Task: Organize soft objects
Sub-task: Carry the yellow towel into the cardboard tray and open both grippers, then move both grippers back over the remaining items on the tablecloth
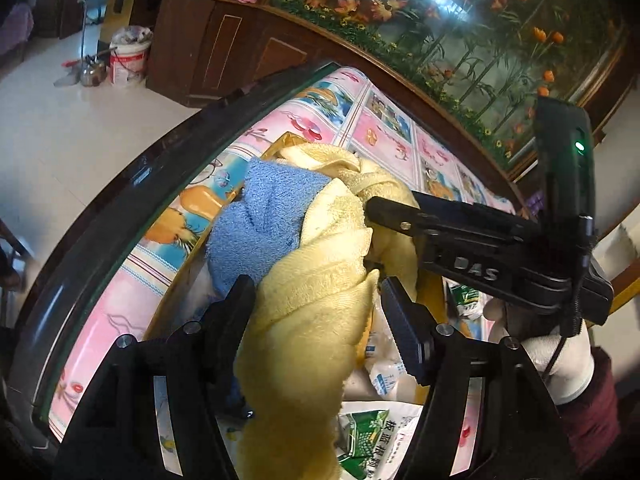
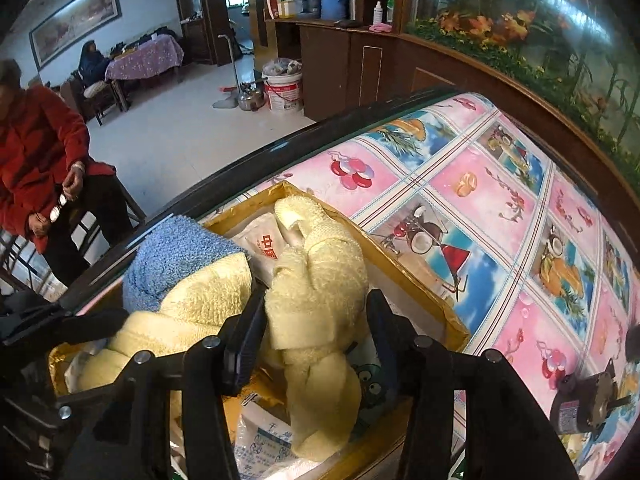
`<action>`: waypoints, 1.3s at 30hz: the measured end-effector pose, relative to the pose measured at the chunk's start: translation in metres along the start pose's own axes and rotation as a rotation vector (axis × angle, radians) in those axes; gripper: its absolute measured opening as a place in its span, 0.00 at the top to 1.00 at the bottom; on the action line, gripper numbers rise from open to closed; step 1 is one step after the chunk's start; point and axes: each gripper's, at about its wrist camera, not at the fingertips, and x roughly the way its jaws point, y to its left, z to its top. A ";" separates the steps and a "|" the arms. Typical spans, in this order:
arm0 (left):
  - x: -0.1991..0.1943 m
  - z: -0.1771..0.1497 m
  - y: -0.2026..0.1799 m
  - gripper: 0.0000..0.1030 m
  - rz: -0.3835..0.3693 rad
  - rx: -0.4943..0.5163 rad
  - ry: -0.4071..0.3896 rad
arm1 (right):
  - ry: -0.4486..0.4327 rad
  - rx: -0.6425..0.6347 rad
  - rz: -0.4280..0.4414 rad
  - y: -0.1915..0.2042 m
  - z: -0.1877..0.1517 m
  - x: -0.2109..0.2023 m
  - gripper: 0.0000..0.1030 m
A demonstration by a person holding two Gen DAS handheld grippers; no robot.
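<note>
A twisted pale yellow towel [image 1: 316, 280] lies across an open cardboard box [image 2: 420, 280] on the table, partly over a blue towel [image 1: 264, 216] at the box's left end. My left gripper [image 1: 320, 312] is open around the towel's near end; the cloth brushes one pad and a small gap shows at the other. My right gripper [image 2: 316, 328] straddles the knotted far part of the yellow towel [image 2: 320, 272]. Its jaws stand apart with the cloth filling the space, not squeezed. The blue towel [image 2: 176, 252] sits to its left. In the left wrist view the right gripper [image 1: 370, 236] reaches in from the right.
The box holds several plastic packets [image 2: 260, 444] under the towels. The table [image 2: 500, 208] has a pink picture-patterned cloth and a dark rim. A small motor-like object [image 2: 588, 404] rests at its right. A person in red [image 2: 36, 160] sits at the left. A bucket [image 2: 282, 88] stands by a wooden cabinet.
</note>
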 end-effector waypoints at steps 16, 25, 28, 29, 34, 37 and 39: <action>-0.048 -0.050 -0.090 0.36 0.319 0.298 -0.212 | -0.190 0.271 0.130 -0.029 -0.095 -0.113 0.43; -0.042 -0.082 -0.139 0.36 0.326 0.417 -0.176 | -0.229 0.463 0.158 -0.063 -0.172 -0.142 0.43; -0.040 -0.091 -0.156 0.36 0.327 0.451 -0.164 | -0.253 0.499 0.137 -0.074 -0.191 -0.153 0.43; -0.039 -0.094 -0.161 0.36 0.327 0.462 -0.162 | -0.259 0.510 0.132 -0.078 -0.196 -0.156 0.43; -0.035 -0.108 -0.184 0.36 0.322 0.515 -0.150 | -0.294 0.568 0.109 -0.100 -0.220 -0.171 0.42; -0.030 -0.115 -0.195 0.36 0.310 0.535 -0.137 | -0.310 0.600 0.104 -0.111 -0.232 -0.177 0.42; -0.028 -0.118 -0.200 0.36 0.301 0.546 -0.126 | -0.320 0.615 0.096 -0.118 -0.240 -0.182 0.42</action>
